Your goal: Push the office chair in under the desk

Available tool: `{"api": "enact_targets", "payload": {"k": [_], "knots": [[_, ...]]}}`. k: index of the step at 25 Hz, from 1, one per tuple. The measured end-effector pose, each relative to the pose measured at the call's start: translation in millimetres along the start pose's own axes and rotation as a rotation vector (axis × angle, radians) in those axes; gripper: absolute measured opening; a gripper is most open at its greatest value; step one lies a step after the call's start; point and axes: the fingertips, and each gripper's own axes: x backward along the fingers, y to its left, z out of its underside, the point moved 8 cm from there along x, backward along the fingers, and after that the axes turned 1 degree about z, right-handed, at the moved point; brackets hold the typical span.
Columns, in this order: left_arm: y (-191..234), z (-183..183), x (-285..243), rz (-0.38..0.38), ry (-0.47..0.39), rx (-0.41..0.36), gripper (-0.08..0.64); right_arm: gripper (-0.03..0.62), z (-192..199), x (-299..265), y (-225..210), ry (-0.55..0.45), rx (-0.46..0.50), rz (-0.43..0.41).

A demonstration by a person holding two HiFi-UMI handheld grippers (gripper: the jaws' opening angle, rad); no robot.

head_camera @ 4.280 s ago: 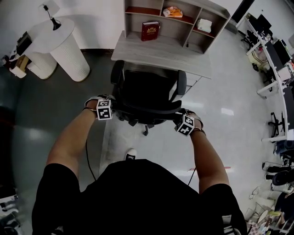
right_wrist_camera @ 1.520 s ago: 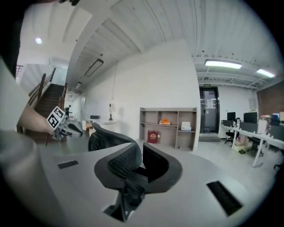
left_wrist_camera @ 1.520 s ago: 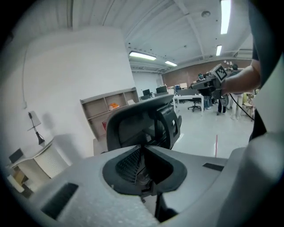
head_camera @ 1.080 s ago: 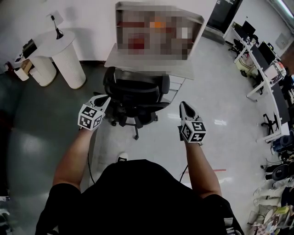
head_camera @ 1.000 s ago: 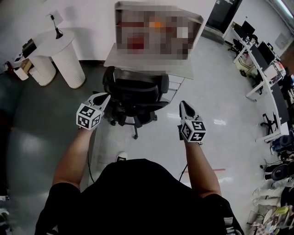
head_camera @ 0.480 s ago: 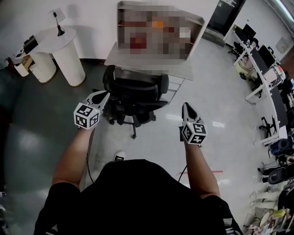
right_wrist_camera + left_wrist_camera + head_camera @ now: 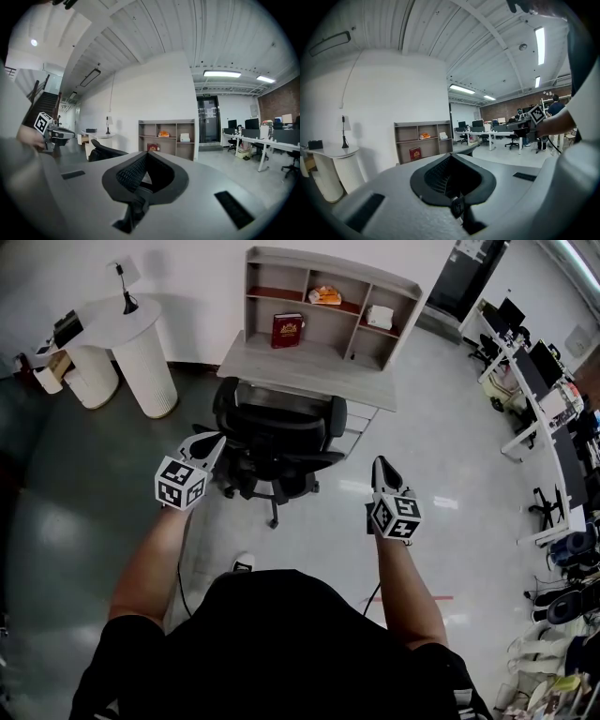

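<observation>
Two pairs of jaws are lying fully closed with nothing between them. The left gripper (image 7: pixel 450 157) is pressing its dark ribbed fingers (image 7: pixel 436 176) together at the tip, and the right gripper (image 7: pixel 146 155) is doing the same. Both are pointing nearly level toward the desk (image 7: pixel 314 369). Each gripper is carrying a cube of black-and-white square markers, which are showing patterns only and no letters.

From the head view, the left gripper's tip is hanging just beside the left armrest of the office chair (image 7: pixel 281 432). Whether it is touching cannot be told. The right gripper is hovering apart from the chair on its right side, over the pale glossy floor (image 7: pixel 309 531).

The office chair is black, with a curved backrest, two armrests and a wheeled star base showing below. Its seat is sitting under the desk's front edge, while the backrest is standing just outside that edge, facing the person.

The desk is grey wood grain, and a shelf unit (image 7: pixel 246 287) is standing along its back edge. A red book (image 7: pixel 286 330) is standing in the lower left compartment, its gold print too small to read. An orange thing (image 7: pixel 325 294) is lying in the upper middle compartment, and a white box (image 7: pixel 379 317) is sitting in the right one.
</observation>
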Motion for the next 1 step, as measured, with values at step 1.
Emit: {"api": "enact_targets", "payload": {"k": [1], "knots": [[0.1,-0.7,0.8,-0.001,0.001,0.001,0.015,0.009,-1.0,-0.6,0.4,0.000,-0.003,-0.001]]}}
